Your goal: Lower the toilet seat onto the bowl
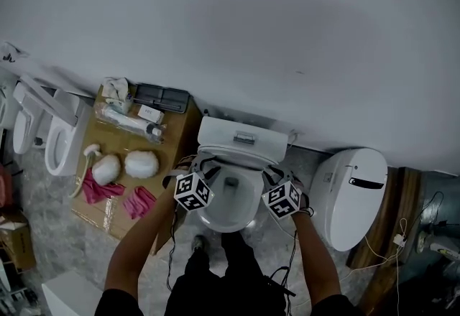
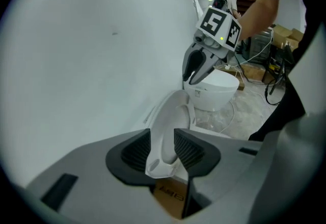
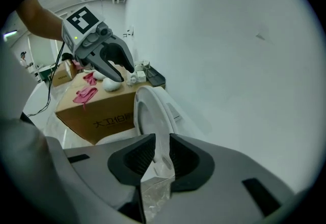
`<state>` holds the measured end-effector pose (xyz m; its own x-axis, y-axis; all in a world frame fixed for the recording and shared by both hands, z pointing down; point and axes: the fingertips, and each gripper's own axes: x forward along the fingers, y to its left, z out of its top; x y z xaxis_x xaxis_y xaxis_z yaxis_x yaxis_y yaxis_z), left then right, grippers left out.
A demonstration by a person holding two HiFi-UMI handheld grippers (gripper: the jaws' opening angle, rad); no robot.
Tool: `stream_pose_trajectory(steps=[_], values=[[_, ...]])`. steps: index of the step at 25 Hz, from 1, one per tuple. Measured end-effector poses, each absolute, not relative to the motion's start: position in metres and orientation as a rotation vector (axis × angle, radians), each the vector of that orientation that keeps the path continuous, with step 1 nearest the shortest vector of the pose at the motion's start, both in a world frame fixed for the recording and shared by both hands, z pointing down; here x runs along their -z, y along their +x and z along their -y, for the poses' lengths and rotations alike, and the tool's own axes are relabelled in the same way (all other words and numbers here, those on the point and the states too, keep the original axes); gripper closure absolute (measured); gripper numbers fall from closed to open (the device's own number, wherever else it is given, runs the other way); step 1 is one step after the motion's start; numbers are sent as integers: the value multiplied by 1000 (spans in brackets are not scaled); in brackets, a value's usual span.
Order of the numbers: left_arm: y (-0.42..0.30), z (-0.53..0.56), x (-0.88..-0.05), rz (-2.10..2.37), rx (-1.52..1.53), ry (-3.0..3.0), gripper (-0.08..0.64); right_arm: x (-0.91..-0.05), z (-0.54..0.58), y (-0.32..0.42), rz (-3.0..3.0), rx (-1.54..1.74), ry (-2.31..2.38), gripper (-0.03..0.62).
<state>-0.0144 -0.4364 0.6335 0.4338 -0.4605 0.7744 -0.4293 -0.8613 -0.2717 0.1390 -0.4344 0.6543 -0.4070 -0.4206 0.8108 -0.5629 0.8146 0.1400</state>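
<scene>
At the person's feet, the left tool stands released. Its ribbed pads are well apart, and the left rim of the toilet seat runs between them without being pinched. The right tool has also let go. Its pads sit closer in on either side of the seat's right rim but do not appear to press it.

From the head view, the two tools flank the toilet, and the seat lies as a flat ring over the bowl, with the tank uncovered behind it. Going by that, the lowering looks done or nearly done, though no view shows whether the seat rests fully on the bowl's rim. What remains is probably only to draw both tools off the rim.

Farther left is a cardboard box carrying pink cloths. Farther right stands a second toilet with its lid closed. Behind everything is the plain white wall.
</scene>
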Motion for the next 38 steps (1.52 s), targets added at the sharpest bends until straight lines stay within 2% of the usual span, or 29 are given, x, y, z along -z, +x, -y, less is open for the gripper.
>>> stream_pose_trajectory(steps=[14, 24, 35, 38], values=[[-25, 474, -689, -731, 1567, -2573, 413, -699, 464, 143, 1980, -107, 671, 491], [-25, 470, -691, -698, 1578, -2544, 413, -697, 460, 144, 1971, -72, 653, 528], [-25, 452, -696, -650, 1618, -2512, 413, -697, 437, 142, 1956, -35, 614, 531], [-27, 446, -696, -655, 1614, -2478, 450, -697, 425, 141, 1955, -25, 593, 531]])
